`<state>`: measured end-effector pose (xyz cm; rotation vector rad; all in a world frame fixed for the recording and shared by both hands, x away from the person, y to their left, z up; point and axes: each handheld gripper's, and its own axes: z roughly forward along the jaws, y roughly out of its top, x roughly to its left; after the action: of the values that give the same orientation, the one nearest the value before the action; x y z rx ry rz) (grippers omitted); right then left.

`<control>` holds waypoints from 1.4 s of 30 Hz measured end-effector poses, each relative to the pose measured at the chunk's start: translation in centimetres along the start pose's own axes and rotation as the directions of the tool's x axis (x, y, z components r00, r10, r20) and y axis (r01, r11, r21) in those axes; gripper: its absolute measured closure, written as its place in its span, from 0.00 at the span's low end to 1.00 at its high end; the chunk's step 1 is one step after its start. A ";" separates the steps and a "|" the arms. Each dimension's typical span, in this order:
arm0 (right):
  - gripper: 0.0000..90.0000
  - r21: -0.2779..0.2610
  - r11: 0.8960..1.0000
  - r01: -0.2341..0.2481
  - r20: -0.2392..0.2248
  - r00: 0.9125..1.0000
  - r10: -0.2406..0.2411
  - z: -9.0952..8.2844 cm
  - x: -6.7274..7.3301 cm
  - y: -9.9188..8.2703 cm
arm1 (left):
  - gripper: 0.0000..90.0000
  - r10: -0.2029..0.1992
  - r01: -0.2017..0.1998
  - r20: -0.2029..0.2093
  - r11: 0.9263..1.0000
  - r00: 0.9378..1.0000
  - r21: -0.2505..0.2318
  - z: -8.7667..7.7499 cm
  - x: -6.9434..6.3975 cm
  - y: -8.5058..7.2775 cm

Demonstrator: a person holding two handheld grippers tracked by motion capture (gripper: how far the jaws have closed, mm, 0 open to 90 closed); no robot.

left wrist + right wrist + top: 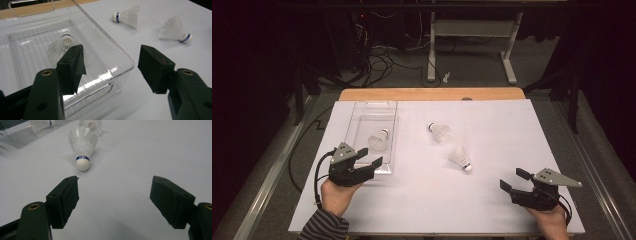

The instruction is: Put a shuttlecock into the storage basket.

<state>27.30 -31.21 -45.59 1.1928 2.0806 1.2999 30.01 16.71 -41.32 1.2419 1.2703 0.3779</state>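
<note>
Currently both tongs are released, nothing held.

1. Left gripper (pixel 371 156): black two-jaw unit w/ grey three-cornered plate, jaws spread wide, empty. In the left gripper view (pixel 110 66) the jaws straddle the near right corner of the clear rectangular plastic bin (pixel 353 120); whether a jaw touches the rim can't be told. Judged reason for this stance: it sits beside the bin, ready to work at the container.

2. Right gripper (pixel 513 180): same build, jaws wide apart, touching nothing; it sits at the near right of the white paper-covered table (pixel 502 130). Its view (pixel 115 195) looks along the jaws at the nearest loose item, cork end toward the jaws. Judged: lined up for an approach, not yet closed in.

3. Task items:
- White plastic shuttlecock w/ blue band, nearest to right gripper (pixel 460 158): lies on its side on the table, well apart from the bin, cork pointing toward the near right.
- Second white shuttlecock (pixel 439 131): on the table just beyond the first, cork pointing toward the bin.
- Third white shuttlecock (pixel 378 141): lies on its side inside the bin, approx. mid-floor.

4. Judged status: one of three binned; two left. Skirts are light and flexible, so a grip at the cork end looks safer.
</note>
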 end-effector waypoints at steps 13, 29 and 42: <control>0.26 0.003 1.000 -0.001 0.003 1.000 0.001 0.0 -0.1 0.0 | 0.42 0.008 -0.008 0.021 1.000 1.000 0.003 -0.6 0.0 -1.1; 0.26 -0.004 1.000 0.003 0.005 1.000 -0.003 -0.1 0.0 0.0 | 0.41 -0.015 0.014 0.051 1.000 0.999 0.021 -1.4 -0.4 -2.1; 0.27 -0.003 1.000 0.002 0.002 1.000 -0.002 -0.1 0.0 0.0 | 0.41 -0.018 0.014 0.078 0.998 0.997 0.059 -1.0 -1.2 -3.0</control>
<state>27.20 -31.23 -45.55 1.1901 2.0765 1.3000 27.57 15.14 -43.04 1.2833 1.2311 0.2797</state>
